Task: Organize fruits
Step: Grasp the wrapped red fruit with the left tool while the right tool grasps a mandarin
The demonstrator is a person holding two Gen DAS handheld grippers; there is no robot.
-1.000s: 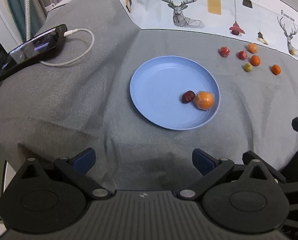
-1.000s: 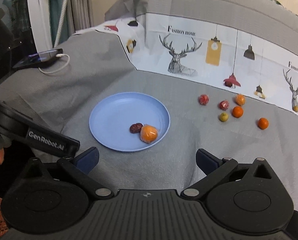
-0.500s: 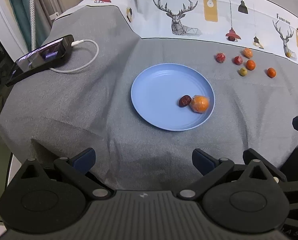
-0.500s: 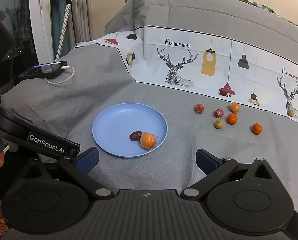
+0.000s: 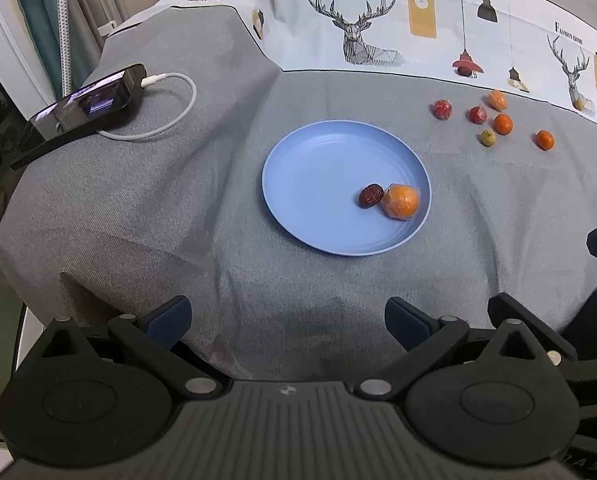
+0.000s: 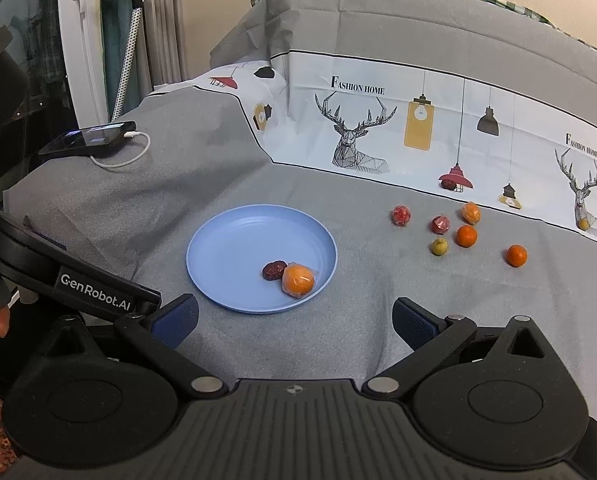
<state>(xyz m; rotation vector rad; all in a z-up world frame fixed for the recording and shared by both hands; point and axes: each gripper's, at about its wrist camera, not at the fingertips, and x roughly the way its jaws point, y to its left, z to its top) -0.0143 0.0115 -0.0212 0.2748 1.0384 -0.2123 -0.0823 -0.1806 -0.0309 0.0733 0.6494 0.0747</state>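
A blue plate (image 5: 318,184) (image 6: 234,256) lies on the grey cloth and holds a wrapped orange (image 5: 401,201) (image 6: 297,279) and a dark red date (image 5: 370,195) (image 6: 273,270). Several loose fruits lie to its far right: two red ones (image 5: 442,109) (image 6: 401,215), a green one (image 5: 487,137) (image 6: 439,246) and small oranges (image 5: 503,123) (image 6: 466,235). My left gripper (image 5: 286,322) is open and empty, well short of the plate. My right gripper (image 6: 294,320) is open and empty, near the plate's front edge.
A phone (image 5: 86,108) (image 6: 94,138) on a white charging cable (image 5: 166,120) lies at the far left. The printed white cloth (image 5: 418,28) rises behind the fruits. The table's edge drops off at the left. The left gripper's body (image 6: 70,276) shows in the right wrist view.
Both grippers have drawn back and up from the plate, so plate and fruits look smaller and farther. Both stay open. Nothing on the cloth has moved.
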